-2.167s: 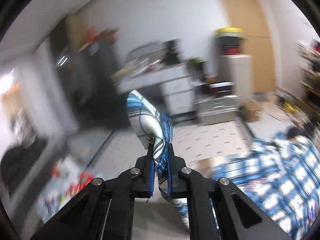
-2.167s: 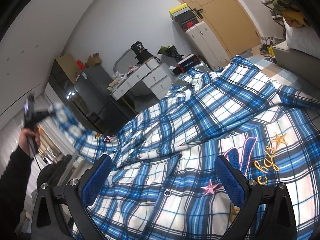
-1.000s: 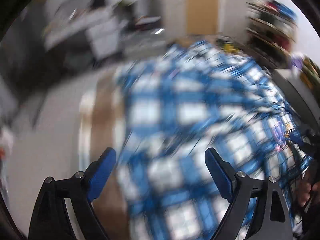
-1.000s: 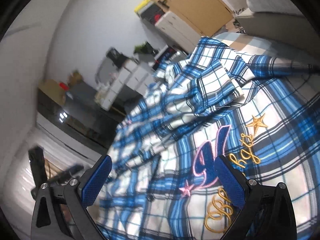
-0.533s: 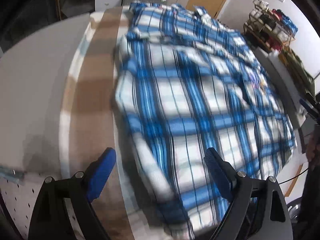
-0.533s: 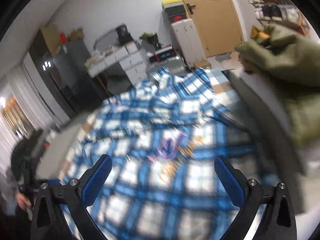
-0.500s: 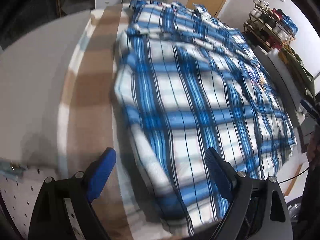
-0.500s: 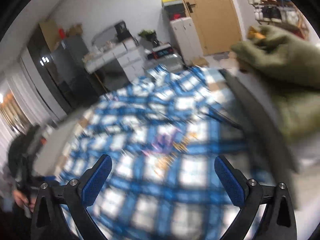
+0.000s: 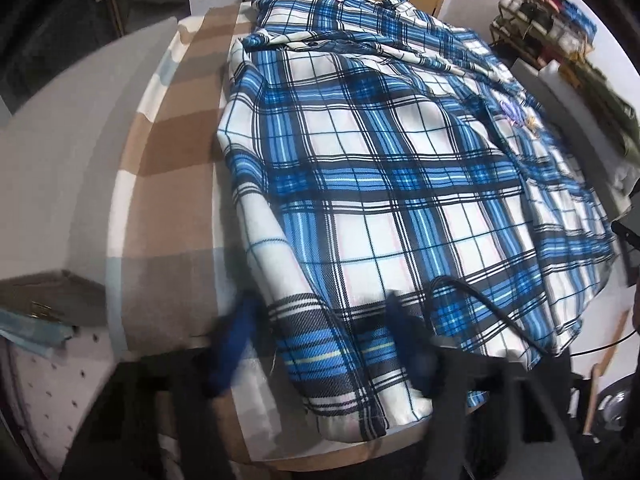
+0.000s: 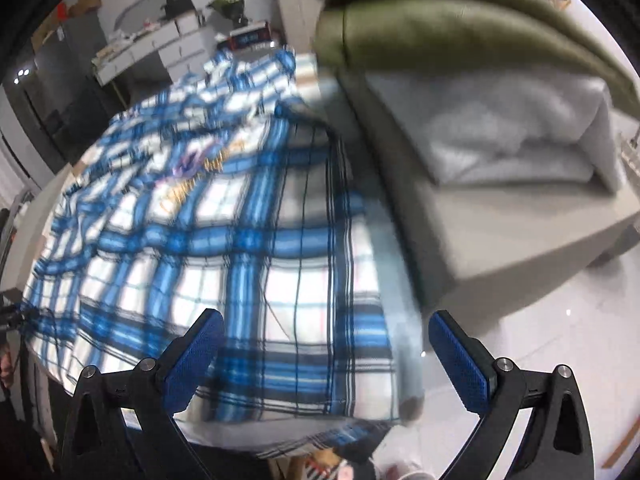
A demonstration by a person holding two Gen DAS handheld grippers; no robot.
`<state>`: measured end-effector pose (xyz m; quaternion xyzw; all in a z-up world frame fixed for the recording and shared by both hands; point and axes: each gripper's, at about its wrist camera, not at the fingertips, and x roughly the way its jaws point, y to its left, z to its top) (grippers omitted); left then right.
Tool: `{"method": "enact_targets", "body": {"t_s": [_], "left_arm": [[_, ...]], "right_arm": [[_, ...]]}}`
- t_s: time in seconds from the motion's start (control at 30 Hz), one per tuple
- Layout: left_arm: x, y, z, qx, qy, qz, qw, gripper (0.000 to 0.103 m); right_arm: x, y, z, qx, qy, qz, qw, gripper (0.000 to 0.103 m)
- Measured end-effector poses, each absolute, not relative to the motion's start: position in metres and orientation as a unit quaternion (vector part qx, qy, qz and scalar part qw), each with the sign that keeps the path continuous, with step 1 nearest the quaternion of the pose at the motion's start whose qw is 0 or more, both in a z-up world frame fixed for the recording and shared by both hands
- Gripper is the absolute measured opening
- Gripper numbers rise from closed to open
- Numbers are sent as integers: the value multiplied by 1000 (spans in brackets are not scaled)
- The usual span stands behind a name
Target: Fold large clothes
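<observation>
A large blue, white and black plaid shirt [image 9: 380,184] lies spread over a brown-and-beige striped cover [image 9: 176,184]. In the left wrist view my left gripper [image 9: 320,344] is blurred. Its jaws are closing, with the shirt's near-left hem corner between them and the pads still apart from the cloth. A black cable [image 9: 492,312] crosses the near hem. In the right wrist view my right gripper [image 10: 326,356] stands wide open over the shirt [image 10: 240,260] at its near-right hem corner, holding nothing. Embroidered lettering [image 10: 200,168] shows further up the cloth.
A grey cushioned bench [image 10: 500,216] stands close to the shirt's right edge, carrying white pillows [image 10: 512,132] and an olive-green jacket [image 10: 460,32]. White drawers [image 10: 176,44] and a dark cabinet stand at the back. A shelf of shoes [image 9: 544,28] is at the far right.
My left gripper has come down to the shirt's near hem corner and its fingers have drawn closer together. My right gripper has swung right along the hem towards the bench, still open.
</observation>
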<state>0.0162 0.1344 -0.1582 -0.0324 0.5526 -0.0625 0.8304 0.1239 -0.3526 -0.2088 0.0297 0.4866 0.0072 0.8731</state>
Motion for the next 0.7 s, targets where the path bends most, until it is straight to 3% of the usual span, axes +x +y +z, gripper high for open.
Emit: {"method": "enact_targets", "body": {"t_s": [0.03, 0.1, 0.2, 0.23, 0.27, 0.3, 0.7], "left_arm": [[18, 132, -158, -30, 554, -64, 829, 24], [16, 133, -158, -21, 556, -58, 829, 18], [17, 133, -159, -15, 562, -45, 826, 4], [15, 131, -159, -12, 563, -45, 825, 3], [12, 129, -159, 3, 560, -42, 827, 3], [8, 128, -158, 15, 557, -39, 830, 3], [-40, 134, -154, 33, 566, -36, 823, 1]], "right_arm": [[126, -352, -216, 21, 492, -4, 871, 102], [125, -351, -226, 13, 500, -3, 866, 93], [121, -343, -225, -21, 484, 1, 875, 72], [119, -339, -222, -25, 477, 18, 878, 52], [117, -335, -220, -35, 474, 24, 879, 19], [115, -333, -217, -47, 474, 23, 879, 3], [83, -338, -199, -52, 454, 51, 888, 3]]}}
